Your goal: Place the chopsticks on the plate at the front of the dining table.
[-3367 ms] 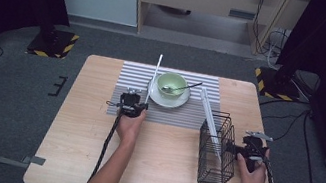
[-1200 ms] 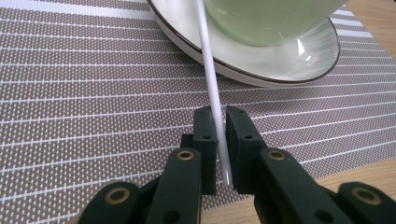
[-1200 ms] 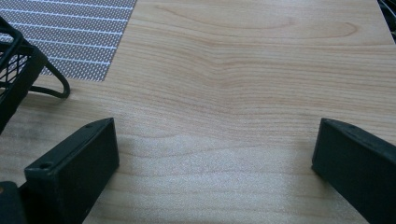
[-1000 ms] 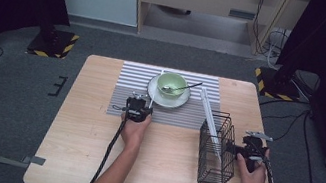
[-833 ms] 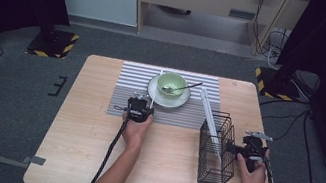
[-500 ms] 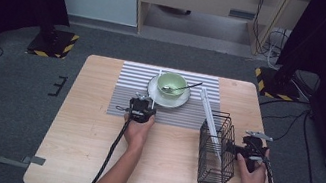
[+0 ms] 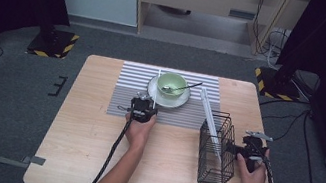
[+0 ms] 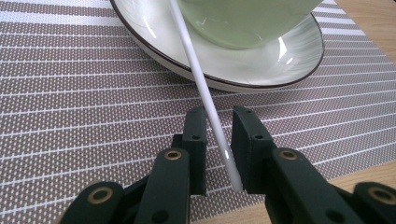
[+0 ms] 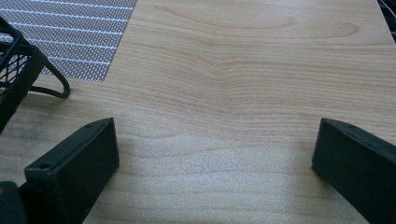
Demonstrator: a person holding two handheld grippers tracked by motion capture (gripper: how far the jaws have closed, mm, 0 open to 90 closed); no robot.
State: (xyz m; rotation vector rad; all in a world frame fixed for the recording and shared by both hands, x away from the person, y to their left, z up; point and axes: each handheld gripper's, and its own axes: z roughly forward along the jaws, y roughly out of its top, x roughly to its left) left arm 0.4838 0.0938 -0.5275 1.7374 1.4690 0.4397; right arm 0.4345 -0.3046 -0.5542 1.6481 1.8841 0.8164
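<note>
We find no legible text, label, brand, number or sign in any view. The only marking we note is the yellow-and-black hazard striping on two floor plates [image 7: 52, 44] [image 7: 276, 83], beyond the table's far corners, well ahead of both tongs; it carries no characters.

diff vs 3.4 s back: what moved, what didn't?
The left hand-held gripper, shut on the white chopstick, shifted right toward the plate; the chopstick now leans against that plate beside the green bowl. Unchanged: right hand-held gripper open beside the black wire basket, second white stick in it, spoon in the bowl.
</note>
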